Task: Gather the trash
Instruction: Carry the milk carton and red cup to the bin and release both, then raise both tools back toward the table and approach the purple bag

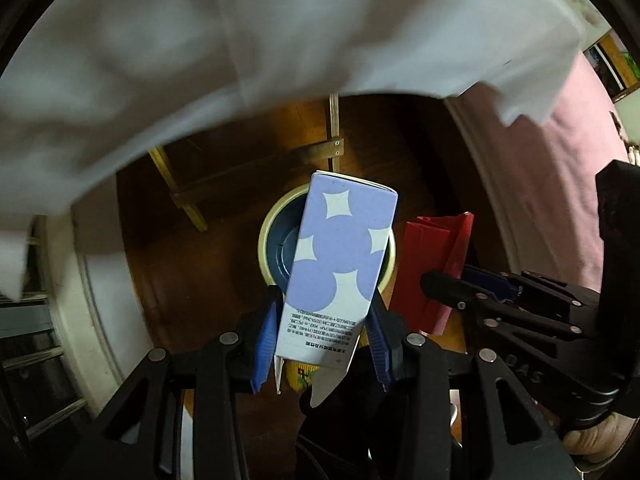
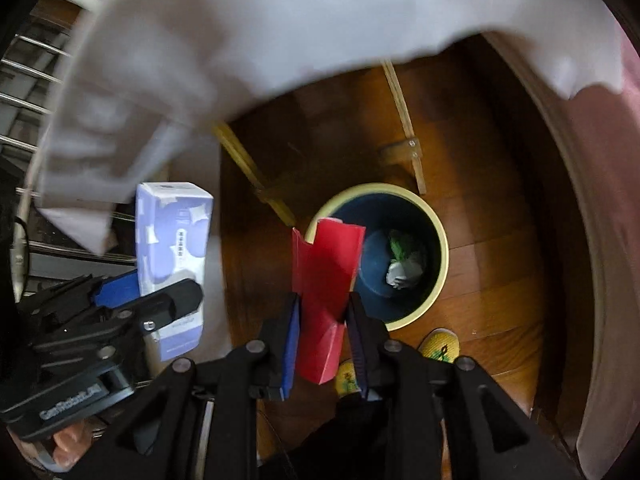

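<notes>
Gripping a lilac-and-white patterned cardboard carton (image 1: 340, 264), the left gripper (image 1: 324, 340) has its blue pads clamped on the carton's sides. Just beside it, the right gripper (image 2: 324, 344) has a folded red cardboard box (image 2: 326, 280) standing between its pads; whether they press on it I cannot tell. Below both sits a round cream-rimmed dark-blue waste bin (image 2: 438, 280) on wooden flooring (image 2: 492, 248), crumpled trash (image 2: 404, 268) inside.
</notes>
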The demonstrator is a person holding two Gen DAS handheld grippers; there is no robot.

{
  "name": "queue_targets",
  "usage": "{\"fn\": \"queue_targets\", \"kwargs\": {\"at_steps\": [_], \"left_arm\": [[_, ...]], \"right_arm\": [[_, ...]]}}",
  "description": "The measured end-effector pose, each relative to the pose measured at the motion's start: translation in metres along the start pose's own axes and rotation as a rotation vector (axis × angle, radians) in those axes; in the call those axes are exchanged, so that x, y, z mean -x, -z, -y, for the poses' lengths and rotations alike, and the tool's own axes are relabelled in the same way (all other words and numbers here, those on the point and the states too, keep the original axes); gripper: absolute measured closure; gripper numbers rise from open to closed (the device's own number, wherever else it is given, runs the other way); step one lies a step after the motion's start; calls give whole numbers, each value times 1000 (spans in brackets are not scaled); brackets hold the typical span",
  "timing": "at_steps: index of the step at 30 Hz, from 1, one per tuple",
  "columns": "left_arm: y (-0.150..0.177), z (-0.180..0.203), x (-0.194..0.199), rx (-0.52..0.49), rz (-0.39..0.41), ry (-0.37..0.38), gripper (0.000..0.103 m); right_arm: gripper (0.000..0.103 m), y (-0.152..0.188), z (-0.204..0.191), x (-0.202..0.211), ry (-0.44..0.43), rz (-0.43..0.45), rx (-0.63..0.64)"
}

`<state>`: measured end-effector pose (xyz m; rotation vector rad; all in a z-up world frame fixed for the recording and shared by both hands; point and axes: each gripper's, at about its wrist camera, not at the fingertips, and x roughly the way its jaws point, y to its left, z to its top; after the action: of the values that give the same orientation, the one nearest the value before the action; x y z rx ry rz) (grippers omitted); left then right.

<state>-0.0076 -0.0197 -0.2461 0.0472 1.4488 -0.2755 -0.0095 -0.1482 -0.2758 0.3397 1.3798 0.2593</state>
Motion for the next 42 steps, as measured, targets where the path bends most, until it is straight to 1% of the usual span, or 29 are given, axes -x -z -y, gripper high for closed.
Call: {"fn": "queue_targets", "kwargs": {"at_steps": [2,4,5,6,7,8,9,10,12,16,21,25,33,36,42], "left_arm": [[-2,-2,-23,6,5,12,64],[-7,-4,-45,13,4,16,61],[-9,-5,-56,18,-2,11,54],[-10,-6,-67,28,-8,4,39],[-11,-9,-75,42,-12,-4,31],[-11,-12,-80,52,-13,-11,17],[-12,-13,-86,65,-8,-17,13],[-13,-16,-88,71,-6,-23,13],[-16,-20,-93,77,-4,-44,12],[-18,-27,-90,94,19,-53,12],[-22,-28,-69,121,55,-58,12],[-26,-24,-52,119,72,-58,12],[-34,-17,-3,133,90,-60,12],[-39,-15,20,145,93,-51,12],[-46,-8,73,153,108,-66,12]], "right_arm": [[77,-2,13,-26,11,-10,2],[75,-4,21,-44,21,-11,5],[74,-5,25,-52,27,-12,5],[71,-7,29,-60,27,-10,0],[64,-8,33,-66,29,-10,-4],[61,-9,35,-71,37,-12,-7],[54,-11,38,-76,47,-11,-10],[50,-12,40,-79,58,-7,-13],[48,-14,45,-80,68,-1,-21],[47,-18,46,-75,78,5,-27],[46,-25,41,-58,80,30,-5],[46,-30,36,-41,75,44,2],[46,-39,25,-6,62,55,8],[46,-42,19,13,52,51,12],[46,-50,0,58,21,54,55]]}}
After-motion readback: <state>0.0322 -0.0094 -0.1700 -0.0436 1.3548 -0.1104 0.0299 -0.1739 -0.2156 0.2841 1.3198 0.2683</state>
